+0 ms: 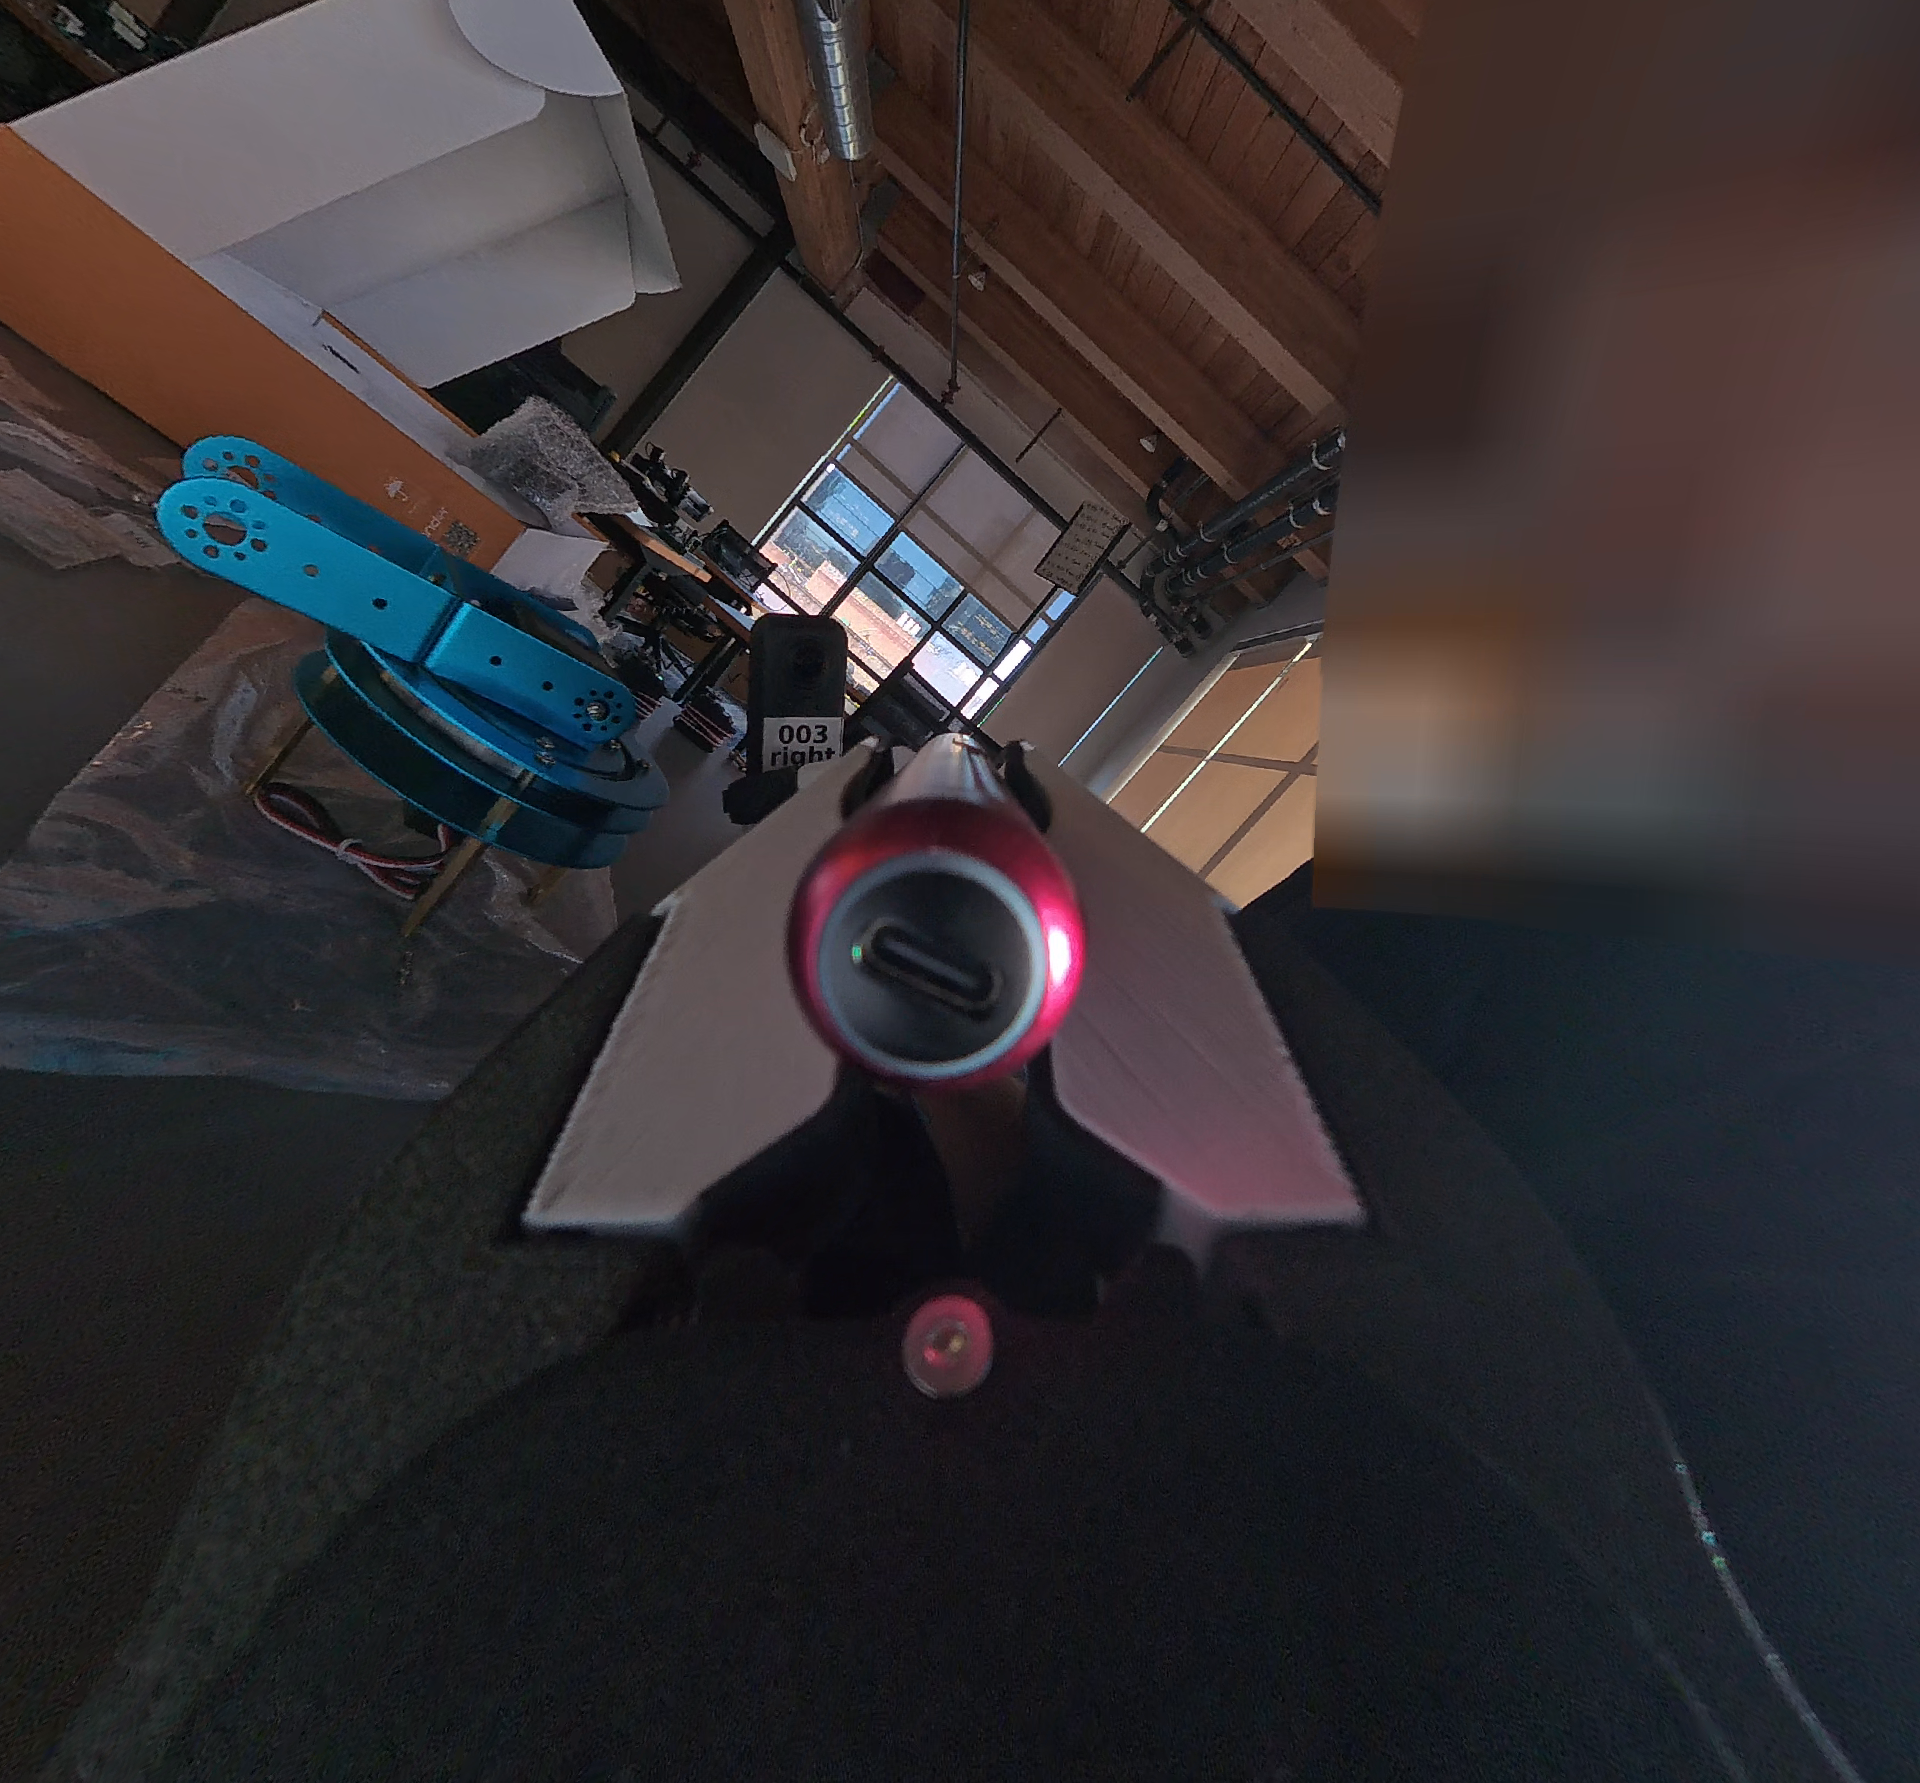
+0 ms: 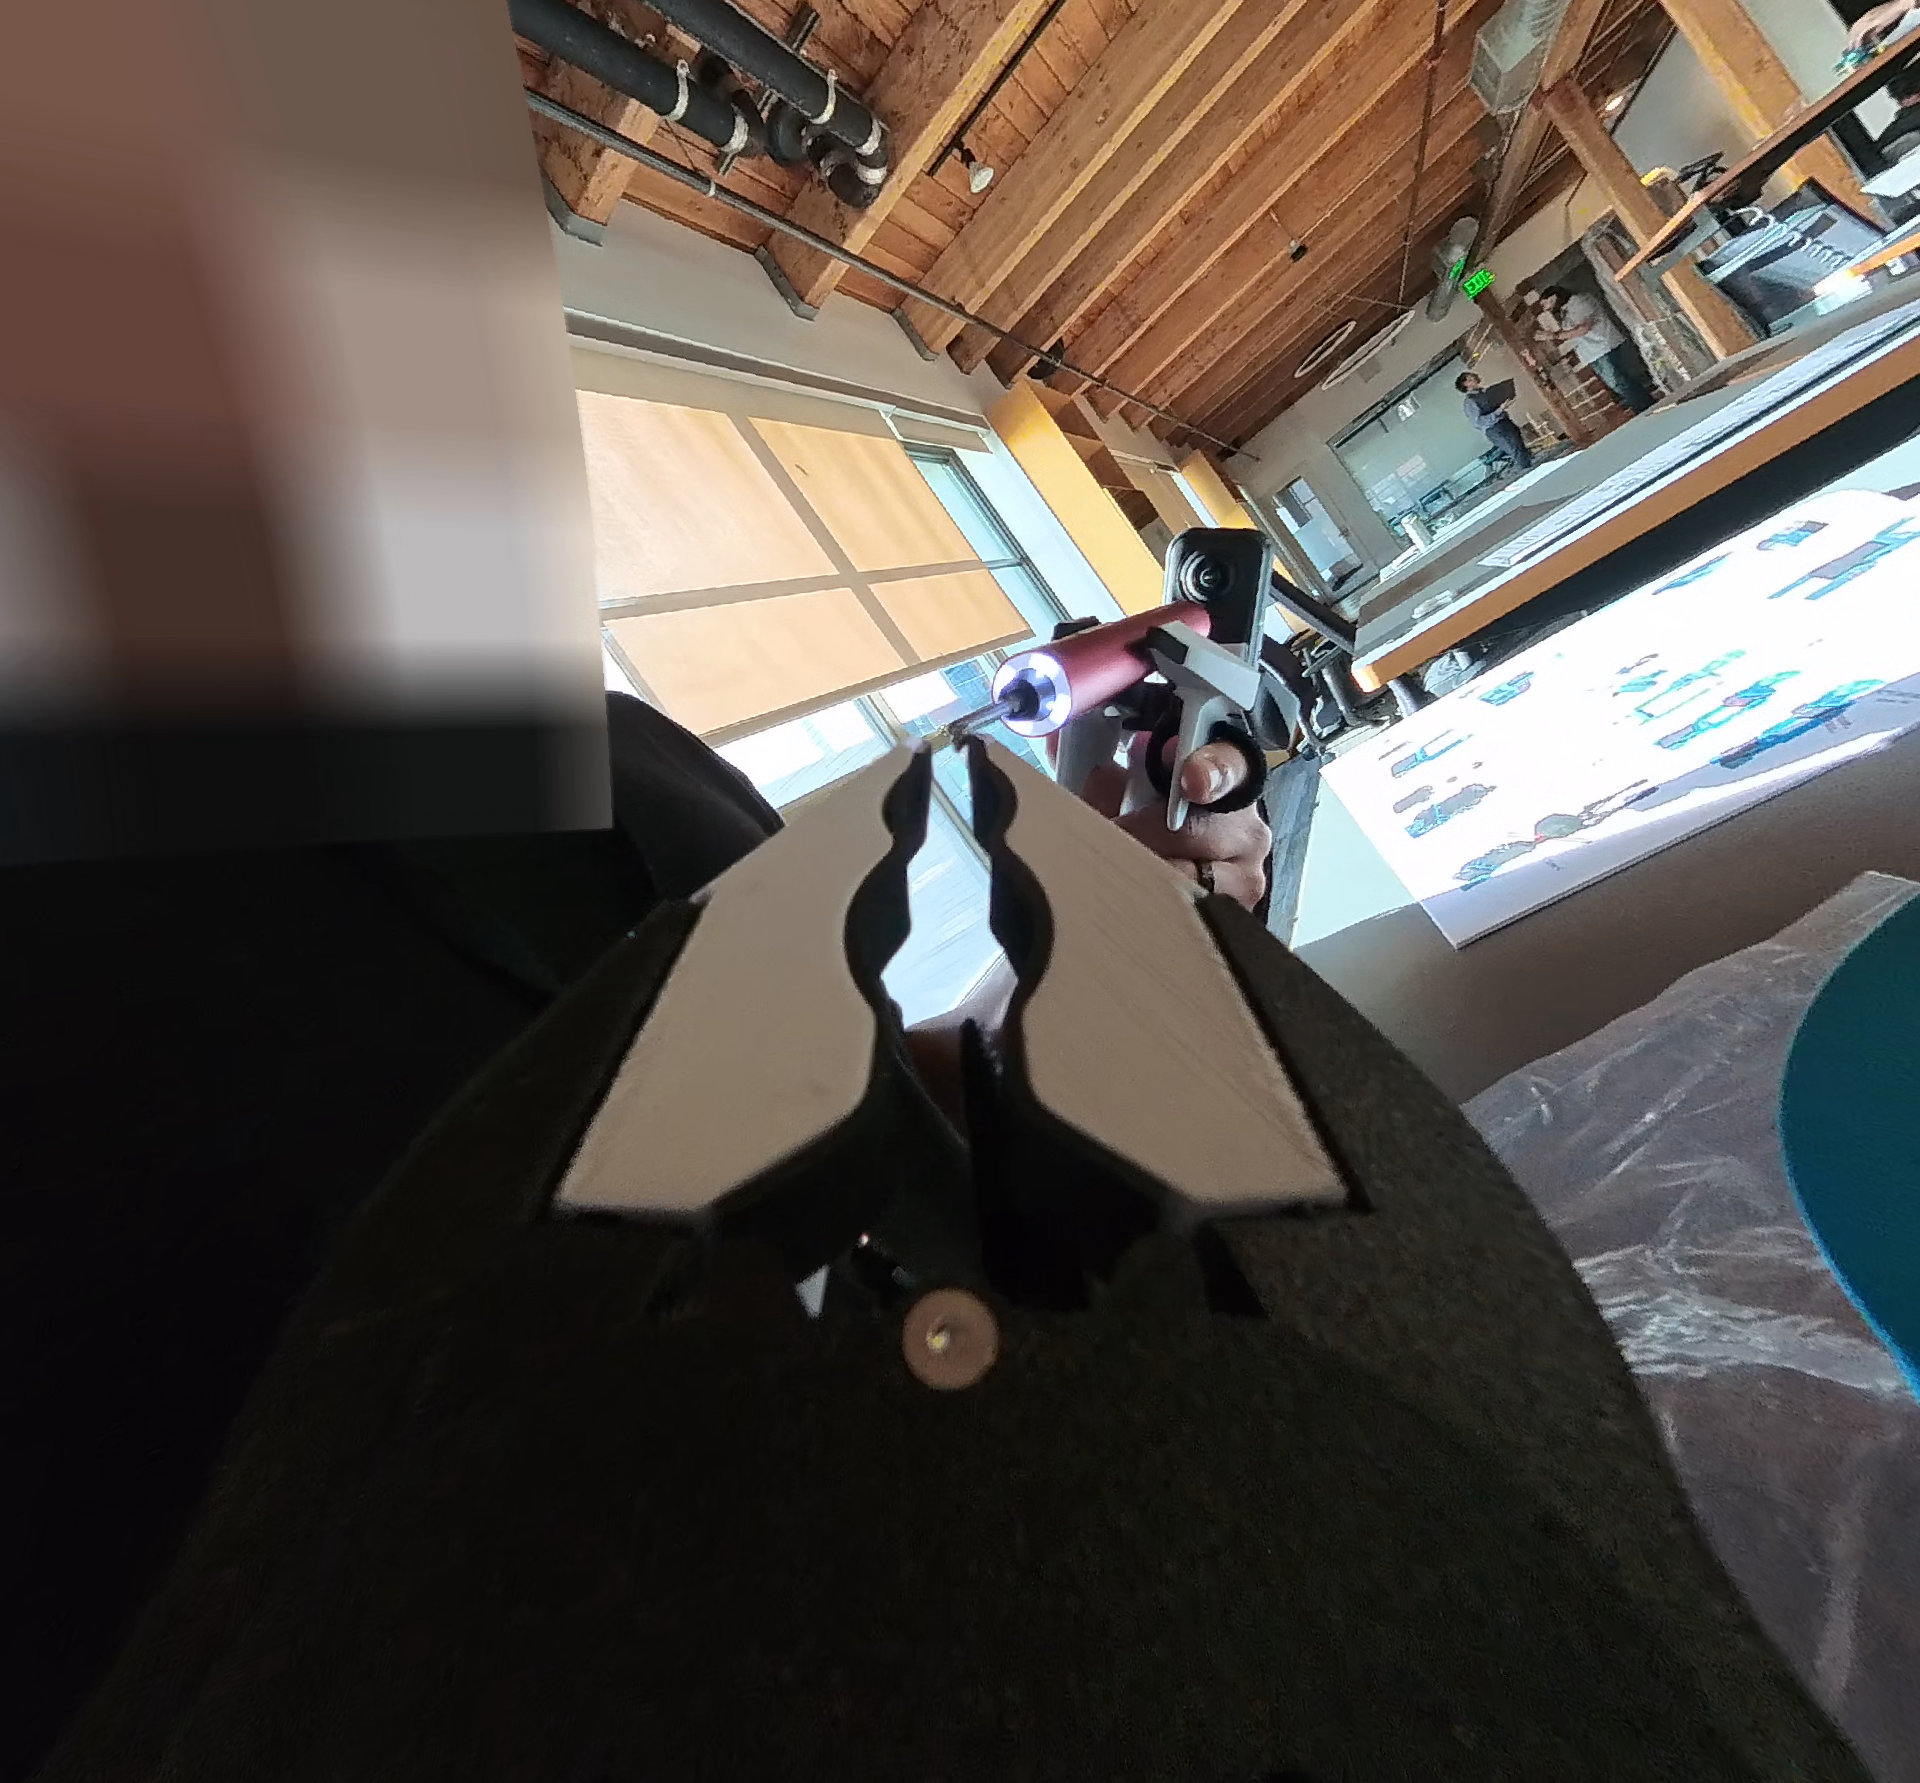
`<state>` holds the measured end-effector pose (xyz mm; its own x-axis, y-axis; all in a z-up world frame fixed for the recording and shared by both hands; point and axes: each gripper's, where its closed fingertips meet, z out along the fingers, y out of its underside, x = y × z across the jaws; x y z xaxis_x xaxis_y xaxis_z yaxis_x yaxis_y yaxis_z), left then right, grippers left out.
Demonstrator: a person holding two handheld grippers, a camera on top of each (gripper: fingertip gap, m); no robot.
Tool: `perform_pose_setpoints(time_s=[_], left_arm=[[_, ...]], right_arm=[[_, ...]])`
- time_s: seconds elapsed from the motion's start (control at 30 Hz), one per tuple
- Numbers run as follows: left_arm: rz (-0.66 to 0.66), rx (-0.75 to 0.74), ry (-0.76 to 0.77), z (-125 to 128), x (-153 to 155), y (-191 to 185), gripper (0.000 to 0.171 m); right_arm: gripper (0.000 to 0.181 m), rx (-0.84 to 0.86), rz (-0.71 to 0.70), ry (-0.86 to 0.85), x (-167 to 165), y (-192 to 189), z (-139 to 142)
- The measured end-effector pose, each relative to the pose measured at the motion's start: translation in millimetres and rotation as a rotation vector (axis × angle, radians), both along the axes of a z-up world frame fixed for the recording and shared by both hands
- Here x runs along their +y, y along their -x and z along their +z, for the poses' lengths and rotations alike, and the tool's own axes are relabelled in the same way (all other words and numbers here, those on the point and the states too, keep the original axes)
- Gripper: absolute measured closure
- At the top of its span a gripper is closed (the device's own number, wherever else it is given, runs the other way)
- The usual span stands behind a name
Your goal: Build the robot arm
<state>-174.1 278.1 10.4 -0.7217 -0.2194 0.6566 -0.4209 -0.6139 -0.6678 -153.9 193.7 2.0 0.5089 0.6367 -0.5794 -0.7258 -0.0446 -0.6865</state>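
Screwdriver (image 1: 935, 944), red and powered, sits clamped lengthwise in our left gripper (image 1: 940, 746), its rear port filling the frame centre and hiding the tips. In the right wrist view its lit tip (image 2: 1029, 689) meets our right gripper (image 2: 940, 746), whose fingers stand slightly parted; we cannot tell what lies between them. A blue metal bracket assembly (image 1: 457, 653) stands at left on plastic sheeting (image 1: 208, 902).

Table (image 1: 125, 694): plastic sheet (image 1: 156, 954), blue assy (image 1: 457, 673).
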Motion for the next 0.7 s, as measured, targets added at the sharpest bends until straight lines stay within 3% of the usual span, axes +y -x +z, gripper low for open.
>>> perform_pose_setpoints(time_s=[0.7], left_arm=[[0.057,-0.001,-0.122,-6,1,1,0.152]], right_arm=[[0.181,-0.109,-0.095,0.094,4,-6,-15]])
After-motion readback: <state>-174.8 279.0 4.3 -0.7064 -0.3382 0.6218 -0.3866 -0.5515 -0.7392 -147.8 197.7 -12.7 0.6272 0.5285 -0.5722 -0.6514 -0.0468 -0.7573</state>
